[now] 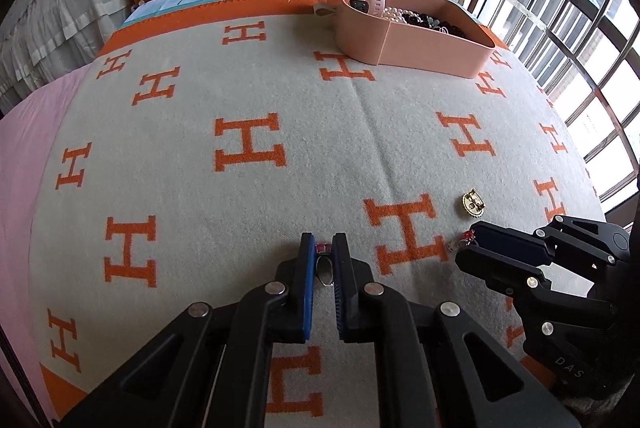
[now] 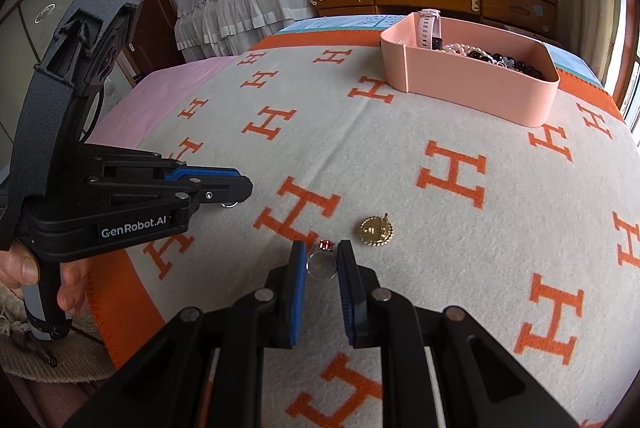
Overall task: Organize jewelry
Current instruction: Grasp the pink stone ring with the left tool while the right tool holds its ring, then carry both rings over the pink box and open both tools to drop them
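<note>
1. Left wrist view: the left gripper [image 1: 324, 248] has its blue pads pinched on a silver ring with a red stone [image 1: 325, 264], the band standing edge-on between them and the stone at the tips.
2. The right gripper [image 2: 322, 252] is likewise clamped on a second red-stone ring [image 2: 321, 262], band between the pads and the stone just past the tips.
3. A gold round brooch [image 2: 375, 231] lies on the H-patterned blanket [image 2: 400, 164], just ahead and to the right of the right gripper's tips, untouched.
4. The pink organizer tray [image 2: 472, 88] sits well ahead of both grippers, already holding a pink watch [image 2: 429, 26] and beaded bracelets [image 2: 492, 57].
5. Risk: both bands are thin, round and smooth, so a tilt or jolt while carrying could roll one out of the pads.
6. Risk: a dropped ring may sink into the soft blanket or bounce off the bed.
7. Risk: releasing short of the tray's wall would leave a ring outside it.
</note>
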`<state>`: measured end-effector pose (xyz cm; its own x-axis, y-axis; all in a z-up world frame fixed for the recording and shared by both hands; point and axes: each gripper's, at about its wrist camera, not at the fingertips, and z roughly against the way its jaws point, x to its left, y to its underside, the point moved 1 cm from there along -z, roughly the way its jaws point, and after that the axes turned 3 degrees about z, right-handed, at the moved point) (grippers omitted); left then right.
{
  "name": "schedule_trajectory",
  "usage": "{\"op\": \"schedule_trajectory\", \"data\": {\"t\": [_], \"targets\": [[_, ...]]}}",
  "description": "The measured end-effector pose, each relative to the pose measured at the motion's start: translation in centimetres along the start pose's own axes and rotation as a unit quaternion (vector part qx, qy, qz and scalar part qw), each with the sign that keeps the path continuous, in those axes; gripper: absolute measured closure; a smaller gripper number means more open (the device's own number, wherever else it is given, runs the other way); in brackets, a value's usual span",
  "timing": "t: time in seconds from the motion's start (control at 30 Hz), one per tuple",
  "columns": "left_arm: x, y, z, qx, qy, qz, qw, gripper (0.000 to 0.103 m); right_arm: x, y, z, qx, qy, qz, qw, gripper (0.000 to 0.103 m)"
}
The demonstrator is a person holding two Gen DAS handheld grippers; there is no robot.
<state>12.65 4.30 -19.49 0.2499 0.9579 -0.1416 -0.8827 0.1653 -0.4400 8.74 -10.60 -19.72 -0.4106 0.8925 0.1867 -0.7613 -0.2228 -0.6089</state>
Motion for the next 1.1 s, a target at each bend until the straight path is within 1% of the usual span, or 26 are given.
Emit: {"op": "schedule_trajectory", "data": {"t": [0.07, 0.2, 0.3, 0.37, 0.43, 0.6, 0.7, 0.77, 0.9, 1.0, 1.1], "targets": [[-0.1, 0.1, 0.6, -0.009, 0.003, 0.002, 1.0000, 0.097, -0.1, -0.1, 0.2, -0.005, 0.003, -0.002, 1.000, 0.087], [-0.9, -0.4, 2.7, -0.039, 0.006, -0.012, 0.9992, 0.097, 0.1, -0.7, 1.7, -0.032, 0.006, 0.000, 0.999, 0.087], [-1.8, -1.5, 4.8, -0.059, 0.011, -0.032, 0.9977, 0.097, 0.1, -1.7, 3.3, -0.054, 0.010, 0.001, 0.999, 0.087], [-2.6, -2.8, 6.2, -0.073, 0.010, -0.050, 0.9960, 0.097, -0.2, -2.9, 4.7, -0.069, 0.010, -0.002, 0.998, 0.087], [-3.6, -4.4, 7.6, -0.089, 0.005, -0.069, 0.9936, 0.097, -0.7, -4.5, 6.4, -0.082, 0.015, -0.001, 0.997, 0.087], [-6.3, -9.4, 10.9, -0.132, 0.003, -0.105, 0.9856, 0.097, -2.4, -9.9, 10.9, -0.115, 0.057, 0.007, 0.992, 0.087], [-7.8, -12.5, 12.6, -0.162, 0.002, -0.117, 0.9798, 0.097, -3.7, -13.5, 13.4, -0.132, 0.076, -0.002, 0.988, 0.087], [-8.6, -14.7, 13.2, -0.176, 0.004, -0.117, 0.9775, 0.097, -4.8, -15.5, 14.6, -0.143, 0.086, -0.011, 0.986, 0.087], [-9.8, -18.4, 13.0, -0.194, 0.001, -0.109, 0.9748, 0.097, -7.4, -19.1, 15.0, -0.146, 0.097, -0.042, 0.984, 0.087], [-10.2, -20.5, 10.8, -0.186, 0.004, -0.100, 0.9774, 0.097, -9.3, -20.5, 13.6, -0.139, 0.111, -0.062, 0.982, 0.087], [-10.6, -21.7, 7.7, -0.175, 0.004, -0.093, 0.9802, 0.097, -11.4, -20.8, 11.2, -0.115, 0.109, -0.089, 0.983, 0.087]]}}
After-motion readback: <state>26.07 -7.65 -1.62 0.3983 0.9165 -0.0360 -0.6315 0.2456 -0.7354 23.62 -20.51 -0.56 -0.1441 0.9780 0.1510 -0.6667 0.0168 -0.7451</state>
